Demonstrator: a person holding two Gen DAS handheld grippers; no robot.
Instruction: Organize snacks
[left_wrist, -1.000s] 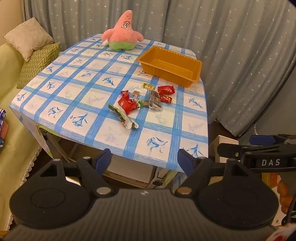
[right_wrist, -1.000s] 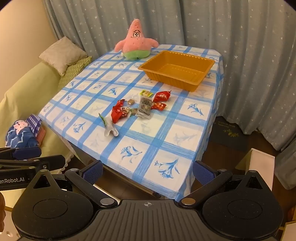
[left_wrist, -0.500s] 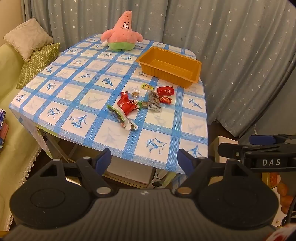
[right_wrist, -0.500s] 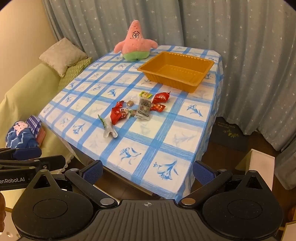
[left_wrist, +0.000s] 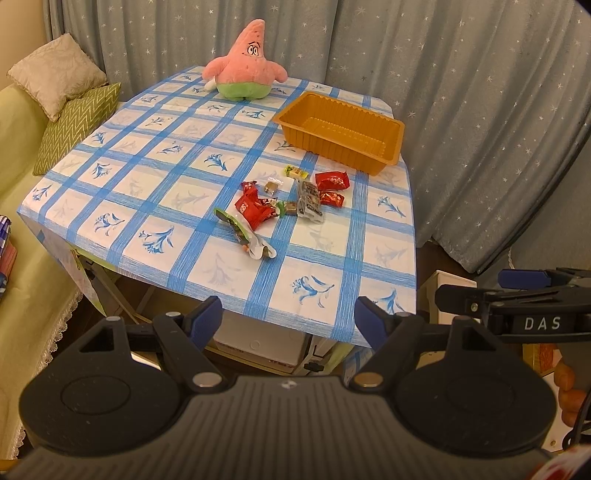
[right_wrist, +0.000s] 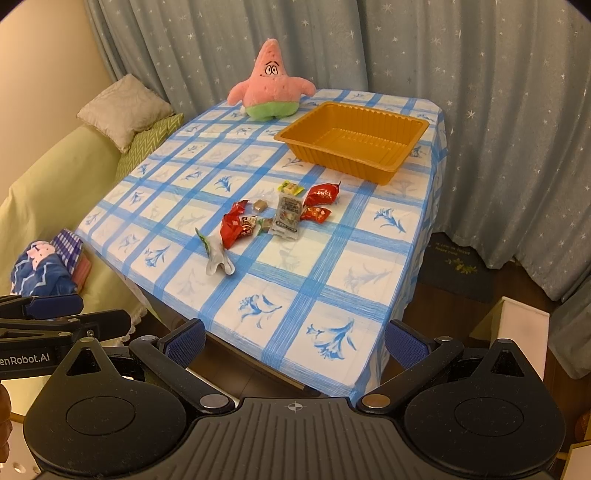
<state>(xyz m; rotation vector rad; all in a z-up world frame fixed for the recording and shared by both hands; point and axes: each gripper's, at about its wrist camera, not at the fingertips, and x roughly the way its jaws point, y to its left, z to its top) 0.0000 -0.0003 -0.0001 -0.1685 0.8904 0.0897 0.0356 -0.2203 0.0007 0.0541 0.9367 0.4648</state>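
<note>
Jaws on my left gripper (left_wrist: 288, 314) stand wide with nothing between them, and my right gripper (right_wrist: 293, 341) gapes the same way, bare. Both hover off the near edge of the table (right_wrist: 332, 280), apart from everything on it. At twelve o'clock from either gripper I see the snacks (right_wrist: 280, 214) scattered mid-table: red packets, a silver sachet, small wrapped sweets, a green-and-white wrapper nearest me. Beyond them, toward one o'clock, the orange tray (right_wrist: 406, 155) sits with nothing in it. A pink plush star (right_wrist: 269, 86) stands at the far edge, around eleven o'clock.
</note>
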